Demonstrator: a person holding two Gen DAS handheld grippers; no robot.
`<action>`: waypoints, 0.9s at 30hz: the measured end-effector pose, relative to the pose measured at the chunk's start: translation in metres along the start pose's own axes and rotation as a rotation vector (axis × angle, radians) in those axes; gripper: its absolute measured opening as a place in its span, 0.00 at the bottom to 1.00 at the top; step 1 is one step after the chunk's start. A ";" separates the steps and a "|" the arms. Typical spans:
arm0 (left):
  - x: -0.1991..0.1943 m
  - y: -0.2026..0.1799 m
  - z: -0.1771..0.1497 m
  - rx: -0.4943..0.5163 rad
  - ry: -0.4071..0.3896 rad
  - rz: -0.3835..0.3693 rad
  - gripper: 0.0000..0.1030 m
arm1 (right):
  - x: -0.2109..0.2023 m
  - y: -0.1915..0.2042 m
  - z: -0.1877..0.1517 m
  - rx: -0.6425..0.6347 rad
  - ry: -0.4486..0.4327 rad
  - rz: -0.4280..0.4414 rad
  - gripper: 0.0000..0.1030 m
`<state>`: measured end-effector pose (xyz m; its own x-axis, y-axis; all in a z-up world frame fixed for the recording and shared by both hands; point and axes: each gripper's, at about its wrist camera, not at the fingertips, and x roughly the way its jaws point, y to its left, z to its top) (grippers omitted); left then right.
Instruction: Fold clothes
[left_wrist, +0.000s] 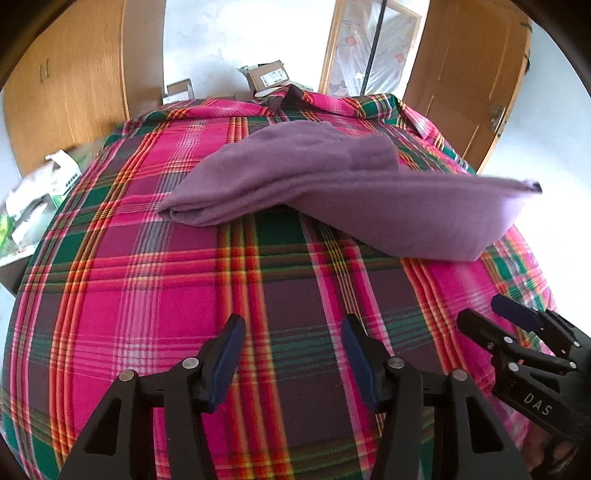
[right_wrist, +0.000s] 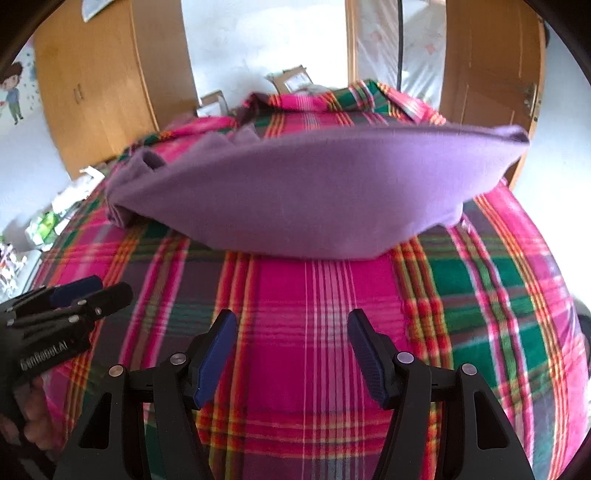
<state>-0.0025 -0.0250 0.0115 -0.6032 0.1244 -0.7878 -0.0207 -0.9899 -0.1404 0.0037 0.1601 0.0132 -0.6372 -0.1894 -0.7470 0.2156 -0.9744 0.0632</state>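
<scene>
Lying folded across the far half of the plaid sheet (left_wrist: 147, 280): purple garment (left_wrist: 332, 192), layered, its left end showing stacked fold edges, its right end reaching the sheet's right border. Seen from the right wrist view as a broad lilac band (right_wrist: 314, 192) with bunched folds at its left end.

Hovering over the near part of the sheet, short of the garment: left gripper (left_wrist: 291, 354), jaws spread wide apart, nothing between the blue pads (left_wrist: 225, 358). Hovering just beside it, to its right: right gripper (right_wrist: 291, 354), jaws likewise spread, gripping nothing.

Showing in each other's view: right gripper (left_wrist: 495, 317) at the lower right edge, left gripper (right_wrist: 99, 288) at the lower left, with a hand (right_wrist: 35, 417) wrapping its handle.

Standing beyond the sheet: wooden wardrobe (left_wrist: 74, 81), wooden door (left_wrist: 469, 74), cardboard boxes (left_wrist: 267, 75).
</scene>
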 end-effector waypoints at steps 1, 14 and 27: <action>-0.004 0.003 0.003 0.001 -0.018 0.009 0.52 | -0.003 -0.001 0.002 -0.004 -0.013 0.006 0.63; -0.040 -0.013 0.062 0.208 -0.184 -0.031 0.52 | -0.035 0.004 0.068 -0.175 -0.209 0.101 0.36; -0.004 -0.040 0.077 0.366 -0.096 -0.098 0.52 | 0.013 0.005 0.098 -0.261 -0.040 0.088 0.36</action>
<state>-0.0605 0.0087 0.0668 -0.6555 0.2294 -0.7195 -0.3547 -0.9347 0.0251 -0.0756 0.1407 0.0685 -0.6354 -0.2816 -0.7190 0.4516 -0.8908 -0.0501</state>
